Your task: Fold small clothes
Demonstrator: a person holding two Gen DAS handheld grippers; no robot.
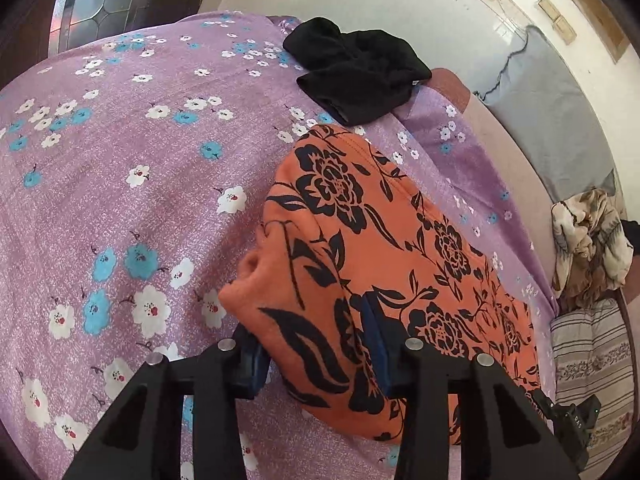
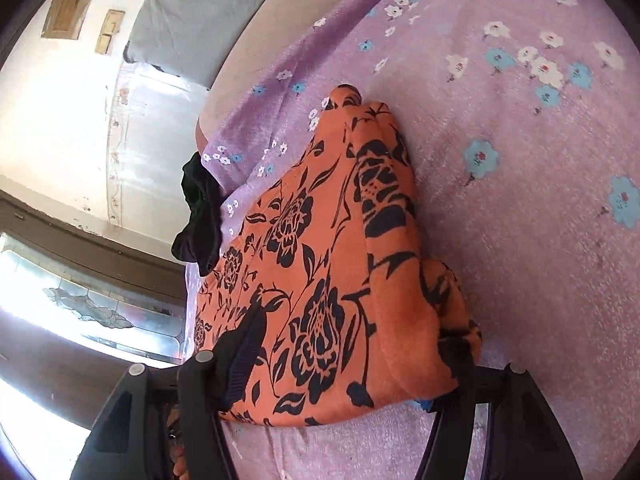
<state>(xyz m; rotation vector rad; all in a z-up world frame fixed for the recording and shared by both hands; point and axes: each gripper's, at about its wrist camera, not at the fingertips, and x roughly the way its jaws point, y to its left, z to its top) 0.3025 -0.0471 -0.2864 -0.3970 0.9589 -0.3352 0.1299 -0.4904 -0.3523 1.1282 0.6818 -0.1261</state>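
Orange garment [image 1: 384,248], centre frame, lies partly folded; left gripper [image 1: 316,344] and right gripper [image 2: 340,364] both clamp it. Black garment [image 1: 356,76], upper centre, remains unfolded.

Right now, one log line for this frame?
step: fold | item: orange garment on purple sheet | left gripper: clamped on it | right gripper: straddling it | black garment: aside

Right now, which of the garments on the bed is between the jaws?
The orange garment with black flowers, bunched between both grippers' jaws. The plain black garment lies apart, untouched, near the bedspread's far edge.
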